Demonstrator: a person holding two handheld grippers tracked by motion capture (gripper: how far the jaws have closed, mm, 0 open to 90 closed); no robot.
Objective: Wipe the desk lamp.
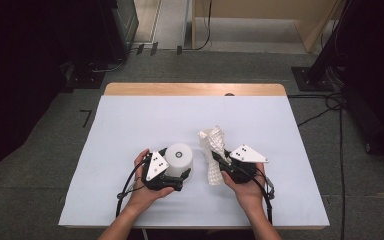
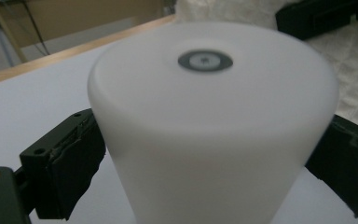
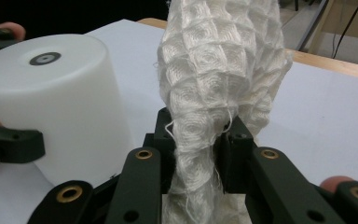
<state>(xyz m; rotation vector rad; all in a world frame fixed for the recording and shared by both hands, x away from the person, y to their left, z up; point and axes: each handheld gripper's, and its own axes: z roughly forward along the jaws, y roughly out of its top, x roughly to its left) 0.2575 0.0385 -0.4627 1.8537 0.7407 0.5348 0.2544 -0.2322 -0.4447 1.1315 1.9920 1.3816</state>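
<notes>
A white cylinder (image 1: 179, 160) with a small grey ring on its top stands on the white table sheet (image 1: 140, 120). My left gripper (image 1: 176, 181) is shut on the cylinder (image 2: 209, 135), one black jaw against each side. Just right of it, a white waffle-weave cloth (image 1: 215, 150) stands bunched up. My right gripper (image 1: 220, 161) is shut on the cloth (image 3: 214, 93), its jaws pinching the lower, gathered part. The right gripper view also has the cylinder (image 3: 56, 102) close on the left, with the left gripper's jaw beside it.
The white sheet covers a wooden table whose far edge (image 1: 195, 89) shows as a bare strip. Cables (image 1: 330, 105) trail over the grey floor to the right. Dark equipment stands at the far left and right.
</notes>
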